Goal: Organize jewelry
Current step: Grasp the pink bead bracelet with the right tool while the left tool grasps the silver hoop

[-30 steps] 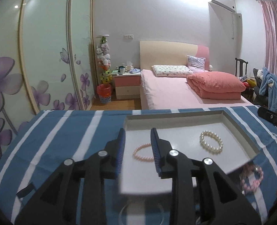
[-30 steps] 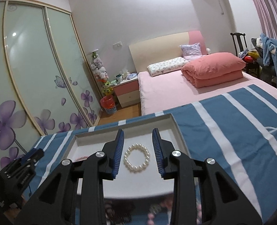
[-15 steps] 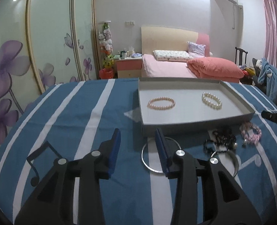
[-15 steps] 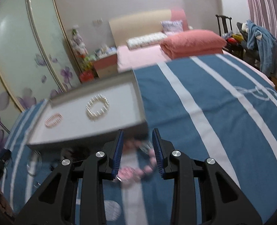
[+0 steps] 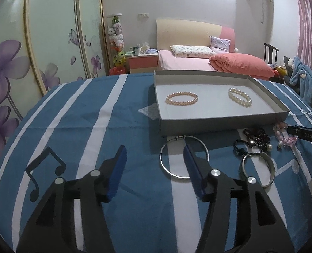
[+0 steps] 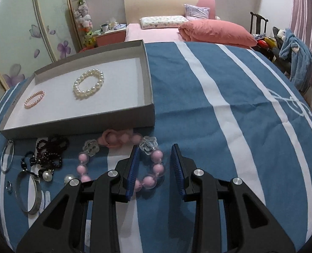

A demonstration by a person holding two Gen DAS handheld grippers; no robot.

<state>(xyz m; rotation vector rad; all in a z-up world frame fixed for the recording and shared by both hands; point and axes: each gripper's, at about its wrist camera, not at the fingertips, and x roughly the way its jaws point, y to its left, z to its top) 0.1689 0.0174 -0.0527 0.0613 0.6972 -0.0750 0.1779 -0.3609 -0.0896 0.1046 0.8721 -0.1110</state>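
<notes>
**Two bracelets boxed, the rest waiting on the cloth**

Left wrist view: the left gripper [image 5: 155, 164] hangs spread and empty above the striped cloth [image 5: 71, 126]. The thin silver bangle [image 5: 184, 157] lies flat just ahead, its left side in the gap and the right-hand finger over its middle. To lift it well, I judge, shift right and pinch one side of the rim. The grey tray [image 5: 219, 122] beyond holds a peach bracelet [image 5: 181, 99] and a pearl bracelet [image 5: 239, 97].

Right wrist view: the right gripper [image 6: 155, 163] is released too — the pink bead bracelet [image 6: 122, 158] lies low between and left of its fingers, its right arc in the gap. Close on that arc, not the clear flower charms.
</notes>
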